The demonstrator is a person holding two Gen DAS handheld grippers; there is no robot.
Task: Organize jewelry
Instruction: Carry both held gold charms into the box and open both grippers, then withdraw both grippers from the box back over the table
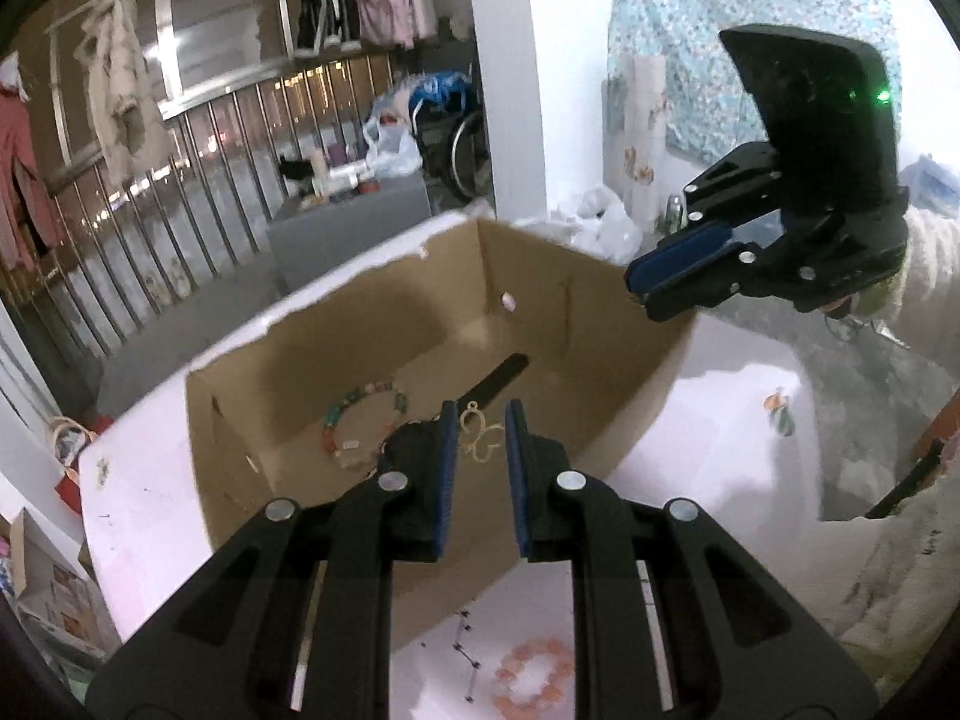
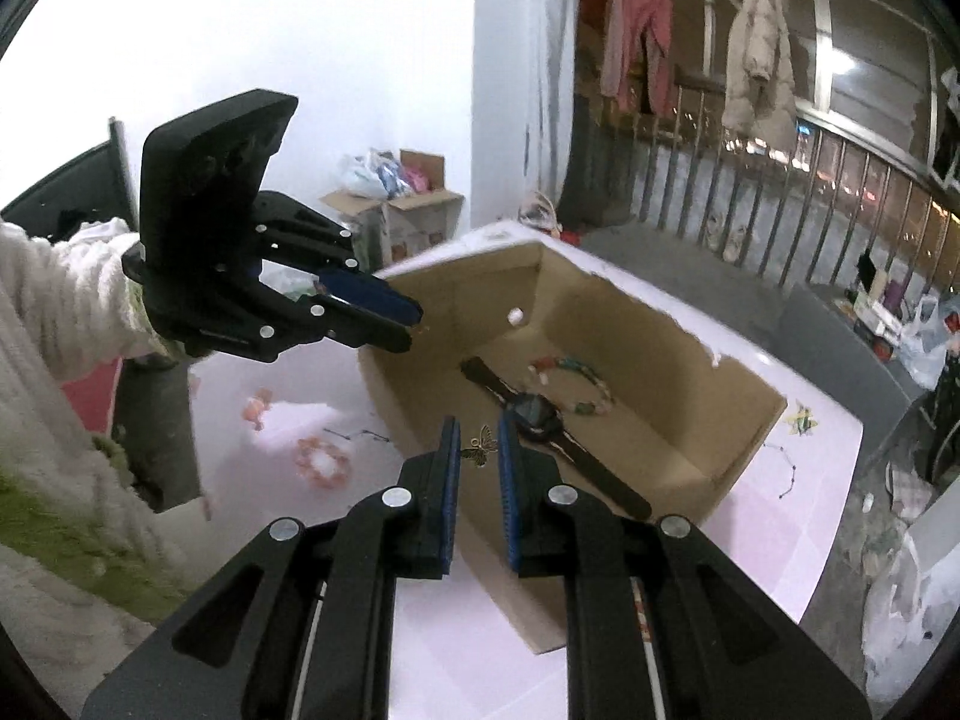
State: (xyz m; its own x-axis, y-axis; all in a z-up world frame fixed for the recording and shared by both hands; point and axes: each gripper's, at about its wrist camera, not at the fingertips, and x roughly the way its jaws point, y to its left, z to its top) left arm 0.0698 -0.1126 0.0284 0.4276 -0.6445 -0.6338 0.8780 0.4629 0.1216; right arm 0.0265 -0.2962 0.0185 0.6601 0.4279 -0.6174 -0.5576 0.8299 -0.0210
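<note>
Brown open-topped cardboard box (image 1: 540, 276) stands on the pale pink surface (image 1: 720, 450) and serves as the collecting bin.

Inside the box, on its floor: black strap wristwatch (image 2: 534, 417) and multicoloured bead bracelet (image 1: 354, 420), lying just beside each other.

Outside the box, on the person's side of it: pink bead bracelet (image 1: 534, 675) and thin dark-beaded chain (image 1: 465, 654). Both not yet sorted.

Left tool (image 1: 480, 414): jaws narrow, pads pinching a small gold looped wire charm (image 1: 480, 444) at the very tips. It points down into the box from above the near wall.

Right tool (image 2: 477, 426): jaws narrow, pads pinching a small gold butterfly charm (image 2: 483, 443), also at the tips. It is above the box at an end wall, angled down towards the watch.

Reasoning: tip pinches suit pieces this thin and light, and they keep each charm in sight of its camera. Both tools aim into the box interior, so the step in hand is probably dropping both charms in. They may be a pair of earrings, but I cannot confirm this.

Risk: a charm could snag on a ribbed pad at release.
</note>
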